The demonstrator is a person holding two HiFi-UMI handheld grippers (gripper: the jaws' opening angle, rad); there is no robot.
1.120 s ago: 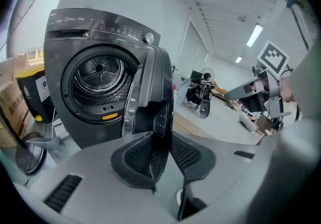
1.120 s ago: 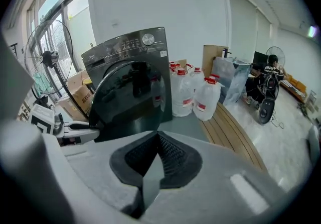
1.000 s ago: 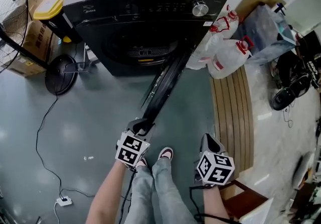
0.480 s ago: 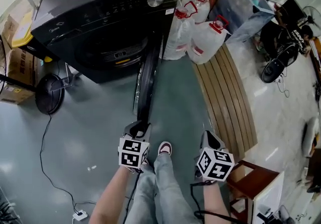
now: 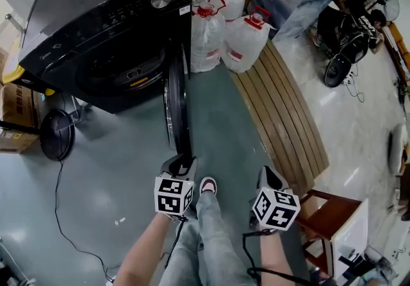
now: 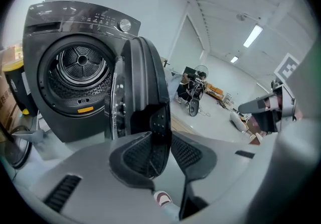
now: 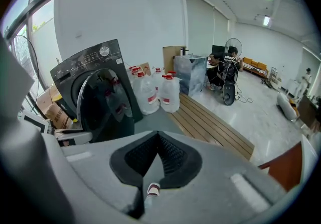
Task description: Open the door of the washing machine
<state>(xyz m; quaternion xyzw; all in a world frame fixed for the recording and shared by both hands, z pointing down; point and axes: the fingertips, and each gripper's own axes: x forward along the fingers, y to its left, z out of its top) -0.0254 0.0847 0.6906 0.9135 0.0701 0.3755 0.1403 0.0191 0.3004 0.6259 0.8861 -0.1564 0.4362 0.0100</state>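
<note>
Before the person's feet, the washing machine (image 5: 96, 15) stands with its door (image 5: 176, 105) swung wide, free edge pointing outward. The left gripper (image 6: 163, 140) is opening its jaws with that edge between them. The right gripper (image 7: 159, 140) hangs aside, pressed together on nothing. The door looks heavy, stiff and glossy, probably slippery. Its free rim, far from the hinge, seems the best place to hold.
</note>
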